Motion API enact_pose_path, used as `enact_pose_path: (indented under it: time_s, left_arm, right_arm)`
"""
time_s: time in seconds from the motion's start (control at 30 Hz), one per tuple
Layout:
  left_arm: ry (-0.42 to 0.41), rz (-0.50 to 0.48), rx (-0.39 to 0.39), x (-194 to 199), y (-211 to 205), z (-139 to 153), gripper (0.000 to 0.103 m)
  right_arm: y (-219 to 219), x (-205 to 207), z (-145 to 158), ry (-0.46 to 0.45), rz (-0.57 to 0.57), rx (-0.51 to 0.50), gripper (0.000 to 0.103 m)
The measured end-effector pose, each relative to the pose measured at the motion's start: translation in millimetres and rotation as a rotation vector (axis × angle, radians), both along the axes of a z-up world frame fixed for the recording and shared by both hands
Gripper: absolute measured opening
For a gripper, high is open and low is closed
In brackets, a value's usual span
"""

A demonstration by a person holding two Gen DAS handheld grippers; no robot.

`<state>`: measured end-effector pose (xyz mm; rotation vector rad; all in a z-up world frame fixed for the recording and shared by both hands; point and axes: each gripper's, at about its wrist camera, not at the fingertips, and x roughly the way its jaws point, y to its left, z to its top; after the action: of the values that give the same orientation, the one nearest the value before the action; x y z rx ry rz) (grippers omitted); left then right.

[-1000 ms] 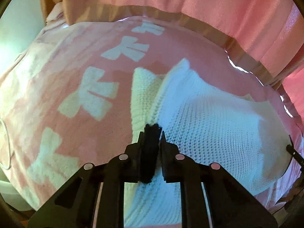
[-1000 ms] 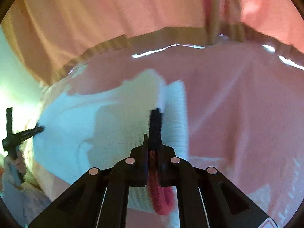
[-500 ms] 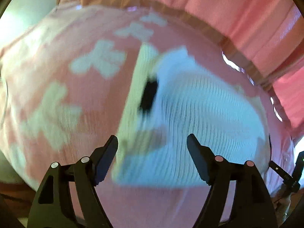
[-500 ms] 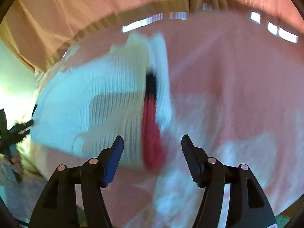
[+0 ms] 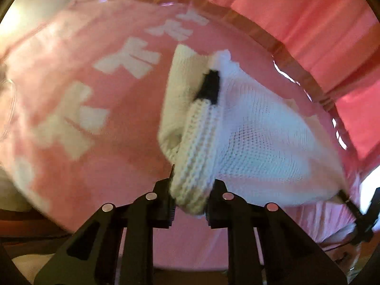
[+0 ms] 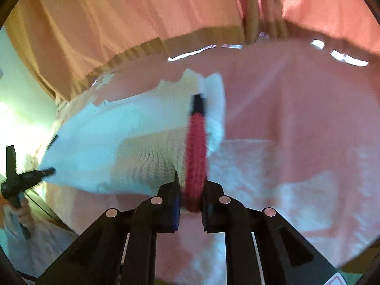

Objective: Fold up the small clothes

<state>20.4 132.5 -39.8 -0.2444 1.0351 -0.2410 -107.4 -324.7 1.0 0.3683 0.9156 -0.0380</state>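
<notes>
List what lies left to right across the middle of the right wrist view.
Other gripper at the left edge → white knit garment → its red and black edge strip, clamped by this gripper → pink patterned cloth.

A pink cloth with pale cream cross-shaped prints (image 5: 71,123) covers the work surface, its pattern running along the left side. Behind the far edge hang pink pleated curtains (image 6: 142,16) with a tan hem band (image 5: 261,38). Bright daylight glints under that hem. A pale wall (image 6: 14,80) shows at far left.
</notes>
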Motion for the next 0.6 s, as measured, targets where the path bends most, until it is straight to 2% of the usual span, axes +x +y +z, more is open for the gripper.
enact_pose_path:
  time_s: [0.07, 0.13, 0.2, 0.23, 0.3, 0.37, 0.4, 0.43, 0.5, 0.6]
  left_arm:
    - [0.066, -0.017, 0.049, -7, 1, -11, 0.018]
    - [0.138, -0.041, 0.106, -12, -4, -37, 0.019]
    - [0.128, -0.025, 0.131, -16, -6, -41, 0.025]
    - [0.114, -0.017, 0.134, -17, -7, -36, 0.028]
    - [0.041, 0.017, 0.134, -24, -3, -10, 0.033]
    - [-0.077, 0.046, 0.137, -27, -1, 24, 0.046]
    - [-0.117, 0.055, 0.136, -25, -2, 37, 0.058]
    - [-0.160, 0.052, 0.133, -19, -7, 50, 0.067]
    - [-0.225, 0.039, 0.152, 3, -24, 71, 0.073]
    - [-0.251, -0.018, 0.212, 51, -63, 72, 0.084]
  right_arm:
    - [-2, -7, -10, 0.077, -0.016, -0.035, 0.012]
    - [-4, -11, -42, 0.201, -0.016, -0.052, 0.012]
    - [-5, -11, -58, 0.288, -0.025, -0.046, 0.020]
    - [-2, -11, -51, 0.267, -0.037, -0.054, 0.023]
    - [-6, -17, -26, 0.195, -0.065, -0.100, 0.044]
    - [-11, -22, 0, 0.112, -0.081, -0.148, 0.054]
    - [-12, -16, 13, 0.078, -0.068, -0.152, 0.058]
    - [-14, -5, 20, 0.056, -0.045, -0.143, 0.058]
    - [-13, 26, 29, 0.022, 0.001, -0.134, 0.060]
    - [0, 86, 24, 0.007, 0.052, -0.171, 0.061]
